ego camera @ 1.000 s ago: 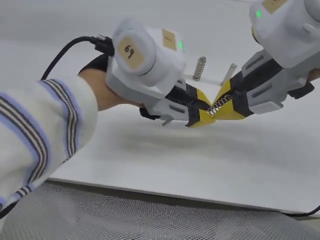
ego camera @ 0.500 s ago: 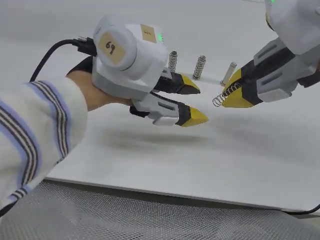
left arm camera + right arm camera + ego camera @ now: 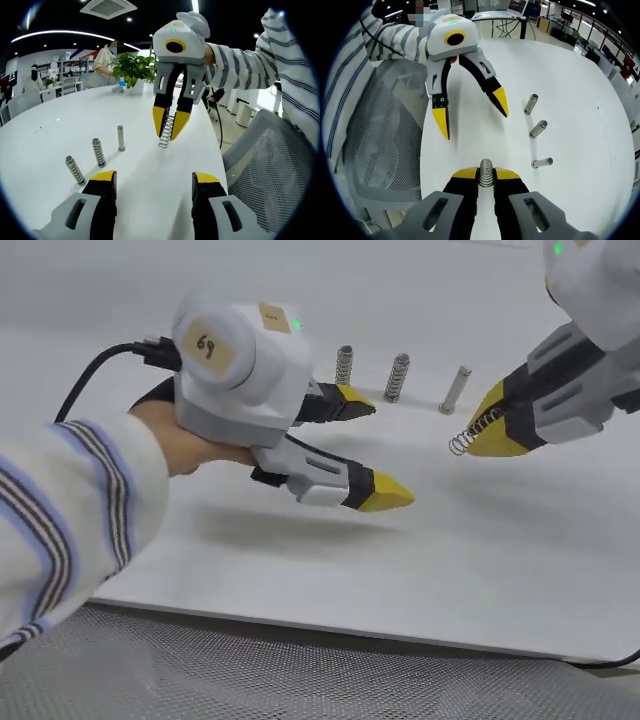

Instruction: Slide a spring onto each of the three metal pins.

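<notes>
- The right tongs [image 3: 482, 436] are clamped on one end of a spring [image 3: 462, 441]. The rest of the coil juts out past the yellow tips. Held by its tail like this, the open end is free to go over a pin.
- The spring hangs in the air above the white desk [image 3: 300, 560] and does not touch it. In the head view the bare pin [image 3: 455, 390] stands at about 12 o'clock from the coil's free end, near but apart.
- At 9 to 10 o'clock of the bare pin stand the middle pin [image 3: 397, 377] and the end pin [image 3: 343, 365]. Each already wears a coil, so I judge this the last of the three.
- The left tongs [image 3: 391, 453] gape wide with nothing between them, at about 7 o'clock of the pin row. They seem parked aside to leave the approach clear.
- The coil lies slanted while the pin stands upright. The next move calls for tipping it until bore and pin top line up.
- A thin coil pinched at one end may bend or flick loose if it snags the pin's rim.
</notes>
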`<state>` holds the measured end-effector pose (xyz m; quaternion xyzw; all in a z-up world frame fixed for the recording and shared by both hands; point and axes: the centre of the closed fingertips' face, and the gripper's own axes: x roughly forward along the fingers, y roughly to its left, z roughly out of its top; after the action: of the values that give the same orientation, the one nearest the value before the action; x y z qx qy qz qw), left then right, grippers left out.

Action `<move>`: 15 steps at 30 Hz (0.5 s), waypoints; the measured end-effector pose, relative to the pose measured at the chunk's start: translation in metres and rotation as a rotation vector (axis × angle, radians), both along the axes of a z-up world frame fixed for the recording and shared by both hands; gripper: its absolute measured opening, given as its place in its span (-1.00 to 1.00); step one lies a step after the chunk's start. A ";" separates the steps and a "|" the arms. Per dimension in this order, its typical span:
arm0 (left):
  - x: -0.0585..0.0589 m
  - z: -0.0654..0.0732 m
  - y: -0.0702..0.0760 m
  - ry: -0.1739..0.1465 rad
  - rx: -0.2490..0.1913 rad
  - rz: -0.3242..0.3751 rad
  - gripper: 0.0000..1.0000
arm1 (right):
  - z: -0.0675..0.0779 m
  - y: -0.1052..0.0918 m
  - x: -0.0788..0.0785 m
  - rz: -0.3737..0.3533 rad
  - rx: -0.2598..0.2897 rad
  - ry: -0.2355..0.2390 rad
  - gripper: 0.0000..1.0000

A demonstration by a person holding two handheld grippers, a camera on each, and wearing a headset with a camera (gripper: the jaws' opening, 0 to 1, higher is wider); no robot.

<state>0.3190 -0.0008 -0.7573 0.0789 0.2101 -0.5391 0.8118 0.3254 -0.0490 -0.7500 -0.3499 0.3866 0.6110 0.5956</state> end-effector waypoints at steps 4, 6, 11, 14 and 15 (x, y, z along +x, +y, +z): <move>0.001 0.000 0.001 0.009 -0.015 0.020 0.35 | 0.000 -0.005 0.002 -0.009 -0.014 -0.003 -0.84; 0.003 0.000 0.001 0.014 -0.022 0.033 0.53 | 0.001 -0.005 0.002 -0.014 -0.014 -0.004 -0.84; 0.005 0.001 0.002 0.006 -0.027 0.058 0.66 | 0.001 -0.007 0.002 -0.018 -0.018 0.007 -0.84; 0.009 0.005 0.002 -0.014 -0.047 0.083 0.93 | 0.001 -0.008 0.002 -0.016 -0.028 0.006 -0.84; 0.009 0.005 0.003 -0.013 -0.050 0.086 0.96 | 0.001 -0.008 0.003 -0.017 -0.030 0.005 -0.84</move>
<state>0.3281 0.0020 -0.7520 0.0531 0.1944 -0.5081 0.8374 0.3279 -0.0571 -0.7494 -0.3537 0.4002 0.6009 0.5947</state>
